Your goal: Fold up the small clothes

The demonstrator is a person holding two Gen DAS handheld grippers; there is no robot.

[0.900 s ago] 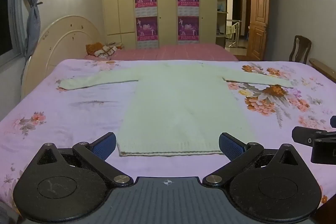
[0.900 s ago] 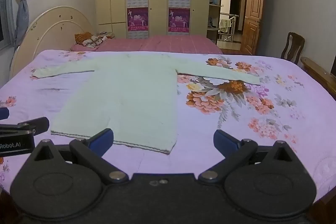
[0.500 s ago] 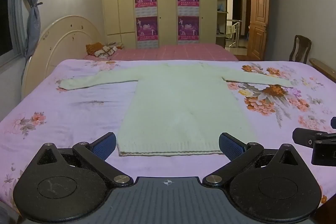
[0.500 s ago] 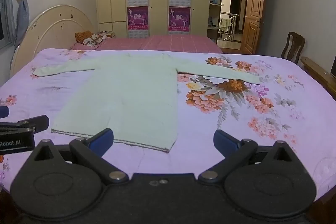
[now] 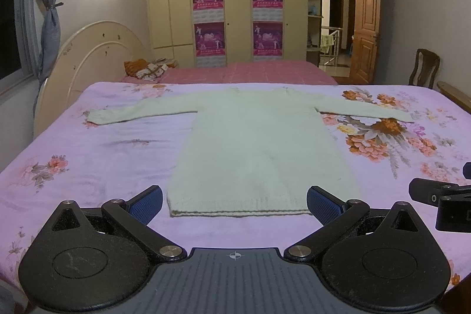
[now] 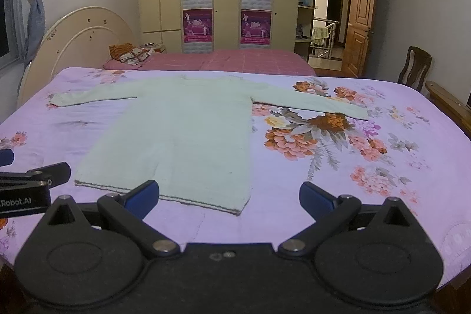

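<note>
Floral bedspread (image 5: pixel 88 155) under flat pale-green sweater (image 5: pixel 259 149), wooden chair (image 5: pixel 424 66) beyond

The left gripper (image 5: pixel 234 203) was held low and level, pointing toward twelve o'clock, its two blue-padded fingers (image 5: pixel 146 201) spread wide with nothing between them. The right gripper (image 6: pixel 229 196) sat in the same attitude, also aimed at twelve o'clock, its blue pads (image 6: pixel 315 197) set far apart and gripping nothing. The two tools were side by side: in the left wrist view the right gripper's black tip showed at about three o'clock, and in the right wrist view the left gripper's black tip showed at about nine o'clock. Neither hand holding them was visible.
</note>
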